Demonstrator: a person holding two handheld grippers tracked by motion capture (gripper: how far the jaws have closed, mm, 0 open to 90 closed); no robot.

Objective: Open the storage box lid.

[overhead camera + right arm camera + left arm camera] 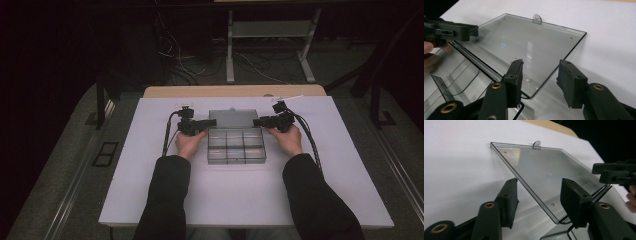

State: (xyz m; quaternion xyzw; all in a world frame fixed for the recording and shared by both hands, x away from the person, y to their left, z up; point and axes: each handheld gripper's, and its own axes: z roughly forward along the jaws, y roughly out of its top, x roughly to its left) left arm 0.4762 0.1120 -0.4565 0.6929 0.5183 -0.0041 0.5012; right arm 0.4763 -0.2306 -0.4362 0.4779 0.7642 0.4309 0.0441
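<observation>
Clear plastic organiser box (236, 145) is seen near the middle of the white worktop (150, 200), its transparent lid (233, 118) folded back flat on the far side. The left claw (537, 200) is held spread, and the lid's near left edge is straddled by its two black jaws, one jaw over the bare worktop and the other over the lid; no contact with the plastic can be made out. The right claw (540, 83) is likewise held spread, and the lid's opposite corner is bracketed by its jaws, again without a clear touch. In the high view the left claw (210, 122) and right claw (257, 121) are pointed inward at the hinge line from either side. Each is gripped by a hand, the left hand (189, 144) and the right hand (287, 139), with dark sleeves (165, 200) behind. A small hanging tab (536, 144) is seen on the lid's far edge. Divided compartments are visible in the base.
</observation>
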